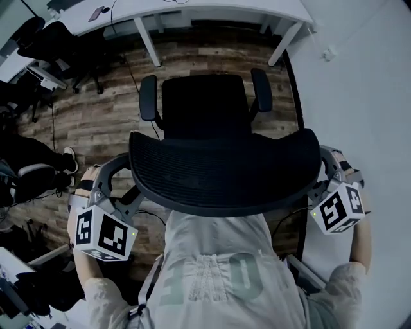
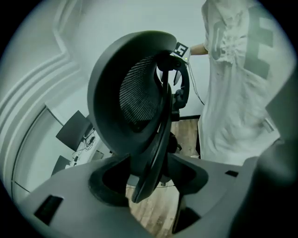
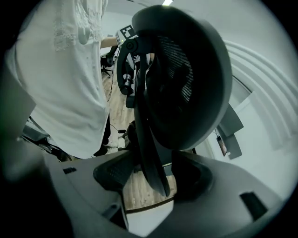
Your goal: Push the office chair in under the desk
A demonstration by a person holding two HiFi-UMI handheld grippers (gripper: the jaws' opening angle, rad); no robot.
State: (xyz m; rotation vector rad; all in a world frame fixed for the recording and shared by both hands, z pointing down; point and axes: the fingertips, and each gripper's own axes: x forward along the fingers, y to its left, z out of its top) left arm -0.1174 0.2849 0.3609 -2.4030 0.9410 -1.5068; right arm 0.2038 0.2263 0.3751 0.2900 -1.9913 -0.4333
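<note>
Jaws apart, the left gripper (image 2: 149,180) straddles the left rim of the backrest (image 1: 225,173). The thin black edge stands between its pads with a gap showing on either side. The right gripper (image 3: 156,179) mirrors it at the opposite rim, jaws likewise spread and the edge loose between them, clamped by neither pad. Each gripper's marker cube sits just outside the curved mesh back, one (image 1: 103,232) at lower left and one (image 1: 338,209) at right, and the person's pale shirt (image 1: 212,273) is directly behind the chair's back. The office chair (image 1: 205,106) stands on the wood-plank floor (image 1: 96,119) facing the white desk (image 1: 192,9) — seat and both armrests short of the desk's edge, not yet beneath it. Other dark chairs crowd the left side of the head view.
</note>
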